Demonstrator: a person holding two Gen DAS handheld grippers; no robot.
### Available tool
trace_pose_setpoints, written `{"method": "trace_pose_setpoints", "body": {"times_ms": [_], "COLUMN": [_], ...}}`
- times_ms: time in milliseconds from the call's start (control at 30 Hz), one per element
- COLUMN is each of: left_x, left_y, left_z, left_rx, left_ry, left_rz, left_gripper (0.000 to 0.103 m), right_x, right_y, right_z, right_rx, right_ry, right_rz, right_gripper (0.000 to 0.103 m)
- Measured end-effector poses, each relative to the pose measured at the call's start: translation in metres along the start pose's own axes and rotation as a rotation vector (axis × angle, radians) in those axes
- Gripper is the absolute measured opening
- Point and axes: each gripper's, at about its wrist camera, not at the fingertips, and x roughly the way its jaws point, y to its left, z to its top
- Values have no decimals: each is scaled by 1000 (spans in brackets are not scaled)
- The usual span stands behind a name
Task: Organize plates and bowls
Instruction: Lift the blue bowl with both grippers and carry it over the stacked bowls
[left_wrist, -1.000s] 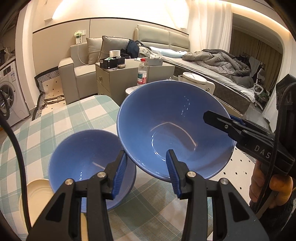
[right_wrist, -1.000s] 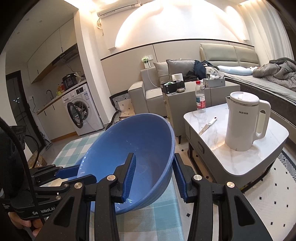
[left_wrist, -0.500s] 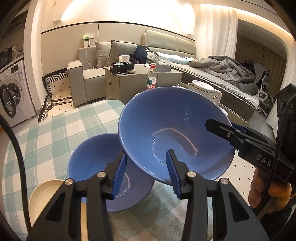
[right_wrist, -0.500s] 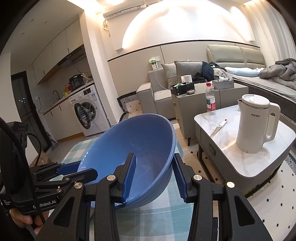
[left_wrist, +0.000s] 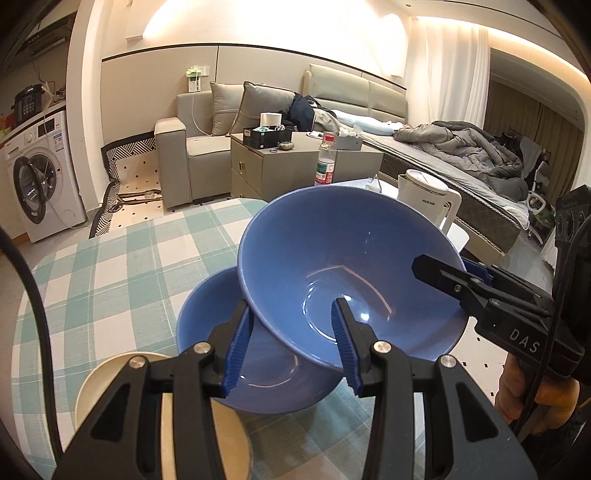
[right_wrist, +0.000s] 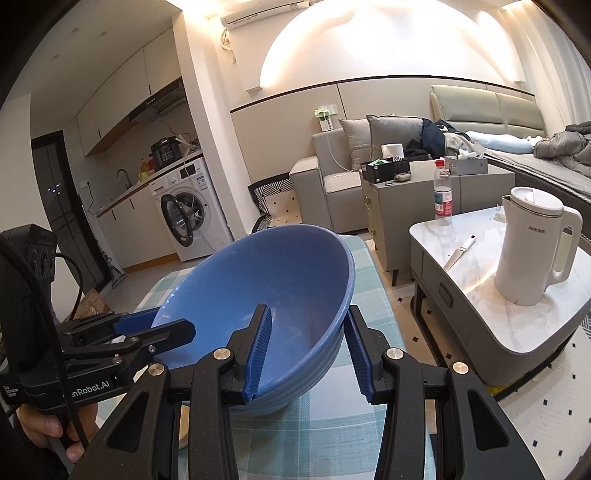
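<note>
Blue bowl (left_wrist: 347, 280), rim clamped by left gripper (left_wrist: 291, 347) and right gripper (right_wrist: 306, 350), has drifted over second blue bowl (left_wrist: 207, 325) (nesting seems imminent).

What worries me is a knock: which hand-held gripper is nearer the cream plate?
Left. The left hand-held gripper hangs just above the cream plate, clamping the held bowl by its near rim. The right hand-held gripper clamps the opposite rim, across the bowl from the plate.

Your left camera looks down along its tongs (left_wrist: 291, 343), close over the blue bowl (left_wrist: 351, 280); your right camera faces that bowl (right_wrist: 266, 295) from the opposite rim.
</note>
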Motion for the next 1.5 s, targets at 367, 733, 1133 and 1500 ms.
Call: {"method": "trace_pose_setpoints", "body": {"times_ms": [367, 733, 1133, 1500], "left_x": [-4, 0, 12, 24], "left_y": [23, 35, 43, 49], "left_z": [-9, -17, -25, -31], "left_rx": [-28, -35, -36, -32], "left_ry": [1, 14, 39, 70], "left_rz": [32, 58, 78, 99], "left_gripper": [42, 42, 42, 42], "right_x": [29, 50, 67, 82], "right_y": [17, 31, 44, 49], "right_z": [-5, -13, -25, -33], "right_rx": [-28, -63, -108, -134], "right_ry": [33, 55, 87, 115], "right_rz": [25, 13, -25, -50], "right_gripper": [43, 43, 43, 43]}}
